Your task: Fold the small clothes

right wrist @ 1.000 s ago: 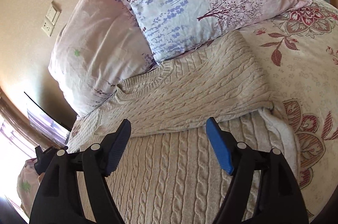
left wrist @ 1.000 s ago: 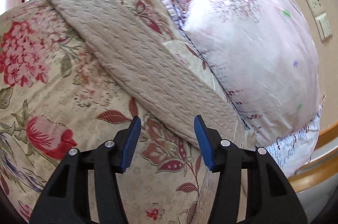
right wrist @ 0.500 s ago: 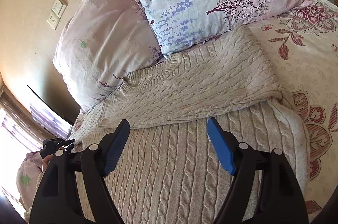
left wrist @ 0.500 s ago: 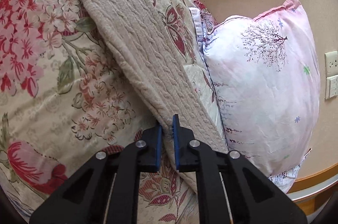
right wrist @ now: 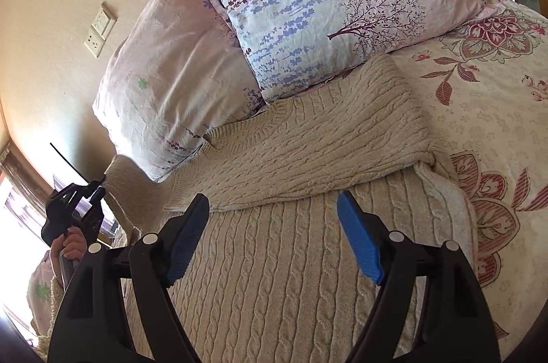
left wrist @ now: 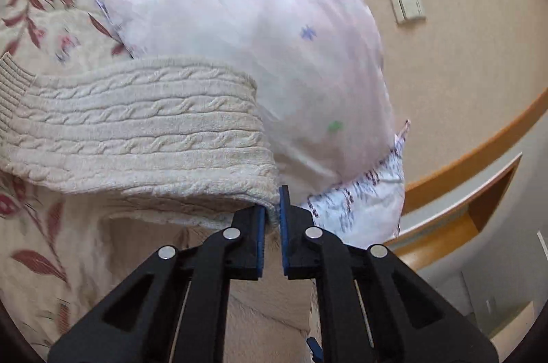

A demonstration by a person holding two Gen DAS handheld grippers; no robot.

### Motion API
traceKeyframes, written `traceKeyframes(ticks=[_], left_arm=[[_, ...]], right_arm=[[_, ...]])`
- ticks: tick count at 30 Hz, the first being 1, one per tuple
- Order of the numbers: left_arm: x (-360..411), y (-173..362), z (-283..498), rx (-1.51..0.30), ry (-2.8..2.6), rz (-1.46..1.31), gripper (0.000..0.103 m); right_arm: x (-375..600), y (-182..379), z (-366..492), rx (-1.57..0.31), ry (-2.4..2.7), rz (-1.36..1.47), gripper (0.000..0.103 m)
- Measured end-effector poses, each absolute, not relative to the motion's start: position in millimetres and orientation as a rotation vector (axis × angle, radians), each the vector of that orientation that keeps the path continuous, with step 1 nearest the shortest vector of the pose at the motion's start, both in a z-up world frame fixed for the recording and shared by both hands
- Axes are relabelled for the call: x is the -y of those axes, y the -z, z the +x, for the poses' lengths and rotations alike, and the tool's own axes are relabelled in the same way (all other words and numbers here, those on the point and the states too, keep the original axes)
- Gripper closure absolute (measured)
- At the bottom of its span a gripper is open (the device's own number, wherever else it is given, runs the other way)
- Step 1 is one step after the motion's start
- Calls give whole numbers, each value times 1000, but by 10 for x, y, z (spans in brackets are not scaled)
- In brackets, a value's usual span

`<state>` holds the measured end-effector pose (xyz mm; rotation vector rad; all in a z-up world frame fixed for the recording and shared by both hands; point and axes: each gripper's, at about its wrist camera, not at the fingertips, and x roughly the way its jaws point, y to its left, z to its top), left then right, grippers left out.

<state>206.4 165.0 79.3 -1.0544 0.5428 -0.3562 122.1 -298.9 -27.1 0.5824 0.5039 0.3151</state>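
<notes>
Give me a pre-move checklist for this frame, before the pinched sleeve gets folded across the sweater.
1. Left claw shut on the sleeve: ok, knit is pinched between the pads.
2. Sleeve lifted off the bedspread: ok at the gripped end; its far end runs out of view, cannot tell.
3. Right claw open and empty: ok, it hovers over the sweater body.
4. Other sleeve already folded across the body: ok.
5. Pillows clear of the fold path: not ok, they touch the collar edge.
6. Sweater body flat: ok where visible; near hem out of view.
</notes>
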Motion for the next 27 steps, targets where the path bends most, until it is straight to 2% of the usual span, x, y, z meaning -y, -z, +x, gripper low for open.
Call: traceKeyframes(ticks=[5, 9, 10, 11, 12, 14, 16, 22, 24, 25, 27], left_arm=[[-942, -269, 2218, -764, 370, -1040, 95], [-856, 37, 2228, -854, 332, -1113, 90], [-904, 47, 2221, -850, 322, -1135, 83], [-973, 38, 2198, -838, 304, -1153, 69], [-1080, 8, 2181, -818, 279, -1172, 64], [-1290, -47, 2096, -767, 216, -1192, 59], [-1549, -78, 2049, -728, 142, -1212, 57], [-2209, -34, 1909, -649, -54, -1302, 62], [-2291, -7, 1922, -625, -79, -1329, 78], [-2337, 28, 1915, -623, -66, -1350, 92], [-2279, -9, 1978, -617, -10, -1368, 96]], right_arm=[[3008, 314, 1198, -515, -309, 596, 24], [3015, 336, 1182, -524, -306, 593, 24], [3017, 335, 1180, -524, -306, 592, 24], [3017, 334, 1177, -523, -304, 592, 24], [3011, 337, 1172, -521, -304, 595, 24], [3015, 341, 1175, -520, -309, 600, 24], [3011, 351, 1179, -520, -315, 601, 24], [2994, 368, 1184, -521, -335, 605, 24], [3000, 366, 1176, -516, -340, 607, 24], [3007, 364, 1171, -514, -342, 608, 24], [3025, 355, 1159, -509, -346, 610, 24]])
